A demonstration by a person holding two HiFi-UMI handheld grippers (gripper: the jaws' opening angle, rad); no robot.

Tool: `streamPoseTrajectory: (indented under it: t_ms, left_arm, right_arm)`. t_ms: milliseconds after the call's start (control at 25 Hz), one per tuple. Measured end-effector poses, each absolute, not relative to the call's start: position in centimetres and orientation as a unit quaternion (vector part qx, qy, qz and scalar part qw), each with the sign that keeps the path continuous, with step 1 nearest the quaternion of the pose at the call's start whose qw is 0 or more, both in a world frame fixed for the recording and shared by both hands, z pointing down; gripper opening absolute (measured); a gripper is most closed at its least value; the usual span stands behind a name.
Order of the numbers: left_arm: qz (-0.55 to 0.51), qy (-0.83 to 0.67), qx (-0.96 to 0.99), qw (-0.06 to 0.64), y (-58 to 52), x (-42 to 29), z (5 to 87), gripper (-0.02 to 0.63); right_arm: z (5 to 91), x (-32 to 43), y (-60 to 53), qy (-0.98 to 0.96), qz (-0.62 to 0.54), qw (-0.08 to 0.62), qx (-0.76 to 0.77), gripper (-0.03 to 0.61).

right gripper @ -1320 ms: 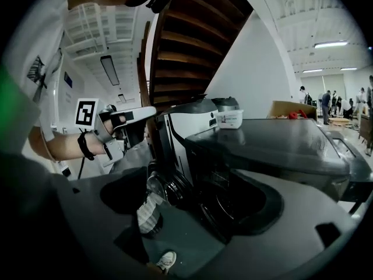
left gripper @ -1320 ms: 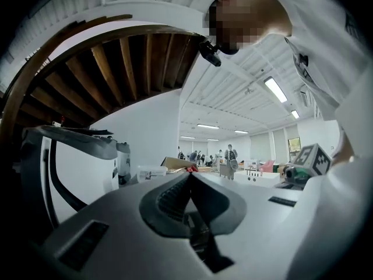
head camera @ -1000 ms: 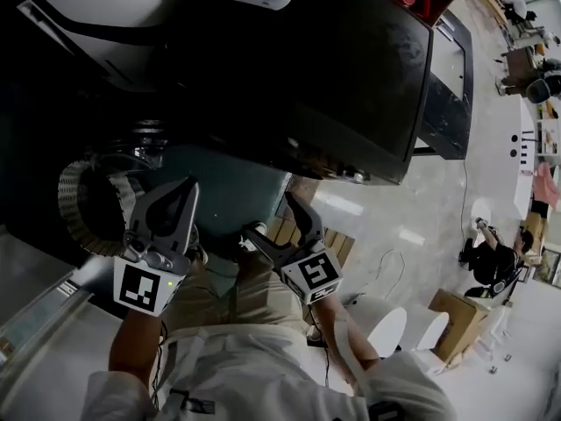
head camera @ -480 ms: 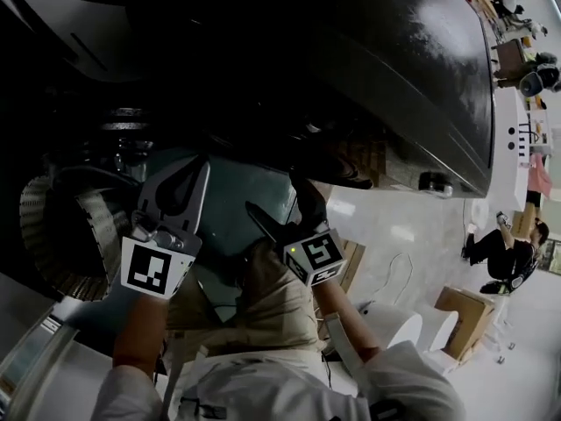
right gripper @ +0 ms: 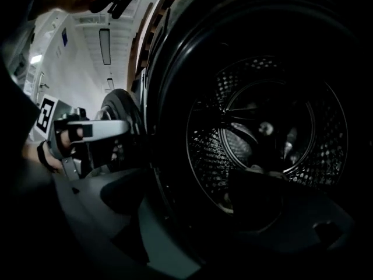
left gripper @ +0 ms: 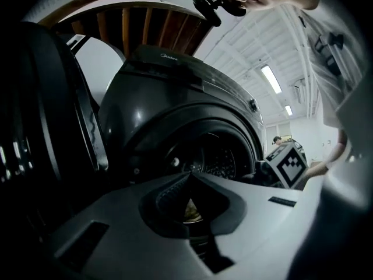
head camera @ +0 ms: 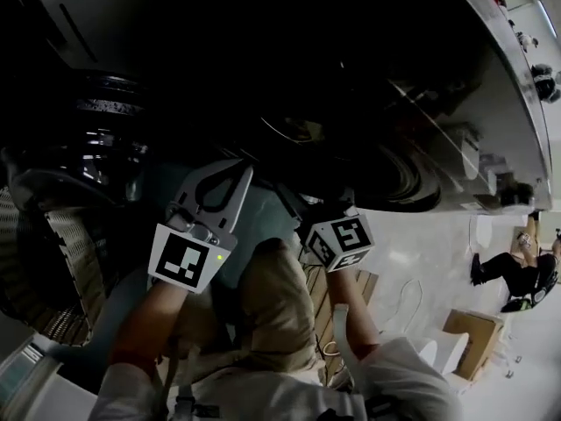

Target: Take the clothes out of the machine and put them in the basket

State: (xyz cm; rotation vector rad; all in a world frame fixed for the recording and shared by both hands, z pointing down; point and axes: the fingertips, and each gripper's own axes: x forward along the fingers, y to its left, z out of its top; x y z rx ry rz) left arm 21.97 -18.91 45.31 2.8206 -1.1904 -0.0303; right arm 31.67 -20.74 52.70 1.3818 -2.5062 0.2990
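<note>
The dark front-loading washing machine (head camera: 394, 103) fills the head view, its round opening (left gripper: 221, 159) ahead of both grippers. My left gripper (head camera: 238, 172) points level at the opening, jaws shut tip to tip (left gripper: 189, 177) with nothing between them. My right gripper (head camera: 311, 213) is just right of it, close to the rim. Its jaws stand wide open (right gripper: 204, 185) around the view into the perforated drum (right gripper: 268, 133). The drum is too dark to make out clothes. A ribbed pale container (head camera: 44, 261), possibly the basket, sits at the left.
The machine's black door (left gripper: 52, 127) hangs open at the left. My tan-trousered knee (head camera: 272, 296) is under the grippers. On the pale floor at right are a cardboard box (head camera: 469, 331), a white round object (head camera: 429, 353) and a crouching person (head camera: 504, 270).
Both grippers have dropped and closed in on the machine's opening; the machine's front now fills the head view. The jaws of both look unchanged.
</note>
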Motion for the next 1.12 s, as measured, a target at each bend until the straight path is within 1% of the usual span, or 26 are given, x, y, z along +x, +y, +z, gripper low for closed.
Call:
streamPoseTrajectory:
  t_ms: [280,360,480,600,760,840,920,1040,1120]
  left_arm:
    - [-0.027,-0.385,0.922,-0.007,-20.6,21.1,48.5,0.014]
    - [-0.032,-0.381,0.924,-0.017,-20.7,21.1,49.3,0.014]
    - [-0.044,-0.371,0.927,-0.003,-20.3,21.4,50.1,0.014]
    - [-0.060,-0.363,0.930,0.017,-20.2,21.4,49.8,0.014]
    - [-0.057,-0.364,0.929,-0.005,-21.2,21.6,49.2,0.014]
    - [-0.061,-0.356,0.932,-0.021,-21.6,22.1,49.1,0.014]
    - [-0.068,-0.342,0.937,-0.019,-21.5,22.6,49.1,0.014]
    - [-0.062,-0.330,0.942,-0.003,-21.4,22.9,49.3,0.014]
    - [-0.055,-0.328,0.943,-0.007,-21.4,22.8,49.3,0.014]
  right_arm:
    - [55.2,33.9,-25.2,-0.849,0.025,0.146,0.507,0.428]
    - [56.0,34.0,-26.7,-0.848,0.027,0.149,0.507,0.428]
    - [57.1,35.2,-28.8,-0.837,0.043,0.154,0.524,0.429]
    - [57.5,36.6,-30.5,-0.818,0.023,0.179,0.547,0.428]
    - [58.2,37.4,-32.9,-0.805,-0.004,0.213,0.553,0.430]
    - [58.9,37.8,-34.5,-0.803,0.014,0.218,0.555,0.430]
    - [60.3,38.7,-35.8,-0.795,0.048,0.222,0.562,0.430]
    - [62.1,40.8,-37.6,-0.771,0.060,0.257,0.580,0.452]
    - [63.1,42.1,-38.7,-0.756,0.058,0.289,0.584,0.460]
